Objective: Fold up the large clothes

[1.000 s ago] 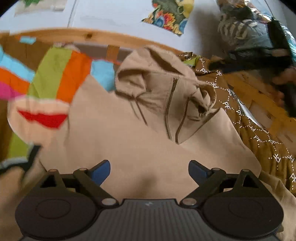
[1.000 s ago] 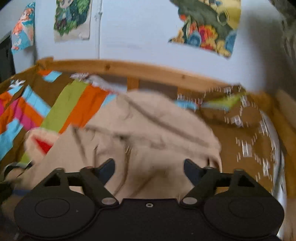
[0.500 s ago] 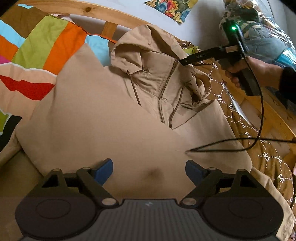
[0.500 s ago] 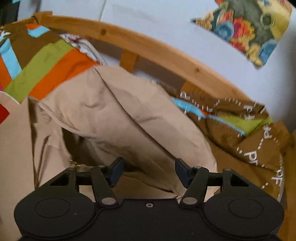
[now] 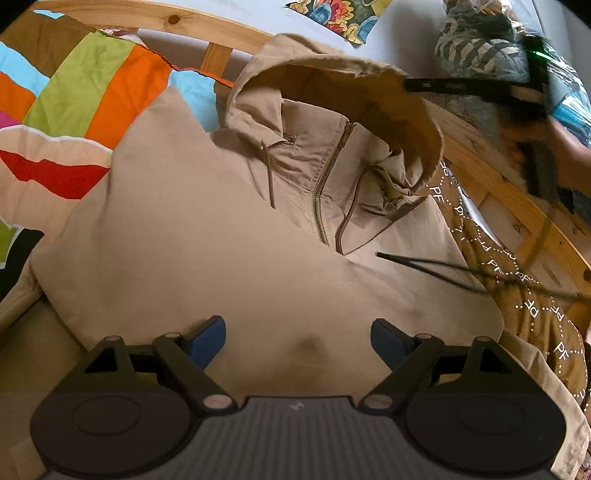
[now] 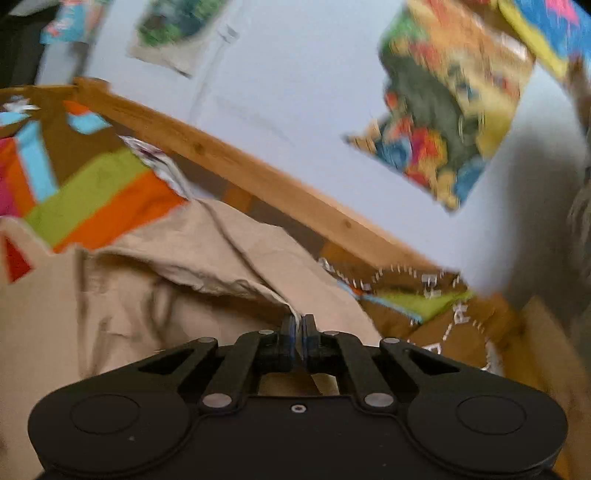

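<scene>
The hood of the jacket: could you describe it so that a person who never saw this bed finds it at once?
Start at the wooden bed rail; below it a tan jacket lies spread on the bed. The hood is its top part, near the rail, lifted with its darker inside showing. Unlike the flat cloth around it, the shut right gripper pinches its edge.

Tan hoodie (image 5: 229, 236); striped multicolour quilt (image 5: 85, 92); brown lettered fabric (image 5: 517, 295).
</scene>
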{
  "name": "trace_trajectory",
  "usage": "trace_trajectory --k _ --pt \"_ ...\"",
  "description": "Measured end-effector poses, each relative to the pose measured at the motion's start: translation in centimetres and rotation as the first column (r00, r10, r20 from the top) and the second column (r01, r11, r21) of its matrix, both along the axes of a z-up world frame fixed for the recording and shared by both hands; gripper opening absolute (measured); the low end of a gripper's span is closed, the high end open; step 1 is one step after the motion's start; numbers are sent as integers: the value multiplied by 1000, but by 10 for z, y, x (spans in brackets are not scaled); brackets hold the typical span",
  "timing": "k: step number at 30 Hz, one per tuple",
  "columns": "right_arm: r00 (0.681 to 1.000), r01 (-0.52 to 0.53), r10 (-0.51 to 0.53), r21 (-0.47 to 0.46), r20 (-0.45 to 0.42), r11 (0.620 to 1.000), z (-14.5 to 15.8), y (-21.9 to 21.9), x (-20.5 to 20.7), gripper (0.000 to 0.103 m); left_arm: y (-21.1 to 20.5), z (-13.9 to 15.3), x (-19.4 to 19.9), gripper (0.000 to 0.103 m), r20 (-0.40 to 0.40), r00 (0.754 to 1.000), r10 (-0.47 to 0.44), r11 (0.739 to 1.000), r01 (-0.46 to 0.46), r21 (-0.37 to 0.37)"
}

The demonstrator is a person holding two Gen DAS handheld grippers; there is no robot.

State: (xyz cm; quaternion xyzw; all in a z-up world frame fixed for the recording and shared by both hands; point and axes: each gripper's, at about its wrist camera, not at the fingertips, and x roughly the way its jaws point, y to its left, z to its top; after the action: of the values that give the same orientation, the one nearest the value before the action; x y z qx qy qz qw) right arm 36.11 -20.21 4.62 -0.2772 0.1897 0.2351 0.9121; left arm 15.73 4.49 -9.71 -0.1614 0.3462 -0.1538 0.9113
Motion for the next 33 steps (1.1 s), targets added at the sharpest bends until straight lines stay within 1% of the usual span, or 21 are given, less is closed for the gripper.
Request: trace_trajectory --k 1,3,6,8,10,11,12,14,15,16,17,19,21,22,24,25,26,28,30,31,33 --pt "999 -30 31 -21 11 999 -3 2 -18 2 0 0 0 89 0 1000 0 1000 0 -1" --pt "994 -108 109 -103 11 989 -17 8 -52 2 1 0 0 89 1 1000 2 1000 -2 -1" --pt "980 -197 193 -251 -39 948 -56 18 -76 2 0 1 -1 89 3 1000 4 1000 -4 4" --pt "979 -203 185 -298 -87 933 -82 23 -74 2 -2 1 -1 89 6 1000 5 1000 -5 10" --pt "986 -165 145 -347 -84 923 -105 29 -59 3 -2 1 -1 89 7 1000 5 1000 -5 11" --pt "988 -145 119 -350 -95 925 -110 30 -53 6 -2 1 -1 89 6 1000 5 1000 -5 10" --pt "988 -129 91 -332 -127 934 -111 31 -44 11 -1 1 -1 89 6 1000 4 1000 -4 7" --pt "981 -117 75 -242 -176 963 -99 25 -39 33 0 1 -1 89 2 1000 2 1000 -2 -2" --pt "979 -114 76 -199 -191 973 -90 20 -40 41 1 1 0 89 0 1000 2 1000 -2 -9" --pt "979 -112 80 -164 -190 980 -82 14 -45 57 2 0 1 89 -2 1000 3 1000 -3 -14" --pt "979 -114 90 -127 -183 985 -71 7 -53 63 3 0 2 89 -4 1000 2 1000 -2 -18" --pt "983 -129 116 -84 -144 988 -50 -2 -65 64 5 -1 2 90 -5 1000 0 1000 0 -22" --pt "990 -131 127 -77 -56 988 -28 -7 -71 71 4 -2 2 90 -3 1000 0 1000 0 -23" --pt "992 -129 128 -85 -11 988 -21 -7 -70 77 5 -2 2 90 -1 1000 0 1000 0 -24" --pt "989 -131 139 -119 54 984 -12 -2 -57 79 5 -2 1 90 4 1000 3 1000 -3 -29" --pt "987 -132 143 -142 72 981 -11 2 -47 82 6 -2 1 90 8 1000 6 999 -6 -35" --pt "988 -136 146 -160 53 978 -11 5 -34 86 8 0 0 89 17 1000 15 999 -14 -47" --pt "985 -169 162 -163 -53 972 -16 8 -8 85 12 5 -2 88 43 998 42 997 -39 -69" --pt "987 -132 117 -140 -107 981 -20 11 14 78 19 15 -4 88 92 993 70 995 -63 -83" --pt "988 -115 102 -114 -119 987 -20 10 21 71 21 21 -3 88 118 990 81 994 -71 -88" --pt "985 -111 100 -70 -144 991 -19 5 25 51 23 37 4 82 156 985 70 993 -54 -101"
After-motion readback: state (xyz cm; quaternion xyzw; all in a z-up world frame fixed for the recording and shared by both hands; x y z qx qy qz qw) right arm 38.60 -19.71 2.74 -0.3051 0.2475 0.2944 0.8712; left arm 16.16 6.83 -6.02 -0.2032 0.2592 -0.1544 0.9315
